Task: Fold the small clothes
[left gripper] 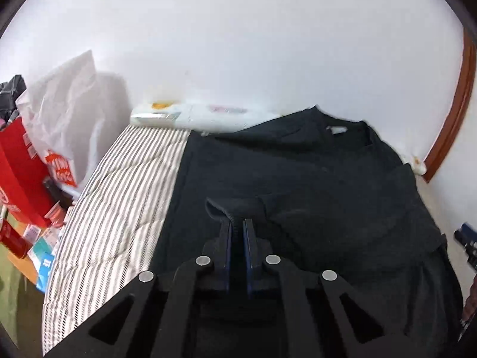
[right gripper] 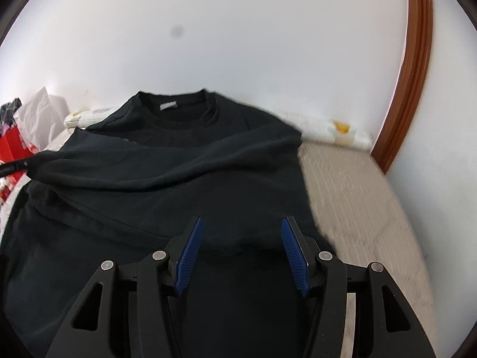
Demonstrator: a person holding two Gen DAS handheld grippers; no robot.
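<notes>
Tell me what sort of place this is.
Probably a bedroom: a black cotton T-shirt lies on a grey-and-white striped mattress against a white wall, with a brown wooden door frame nearby.

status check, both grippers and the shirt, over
Left gripper shut on a pinched fold of the black t-shirt. Right gripper open over its near edge, not gripping. Shirt spread on the striped bedding, nothing in the way.

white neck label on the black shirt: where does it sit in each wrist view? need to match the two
Left wrist: neck label at upper right of centre, inside the collar at the far end of the black shirt.
Right wrist: neck label at upper left of centre, just under the collar rim.
Shared landmark: brown wooden frame curving along the right edge in both.
</notes>
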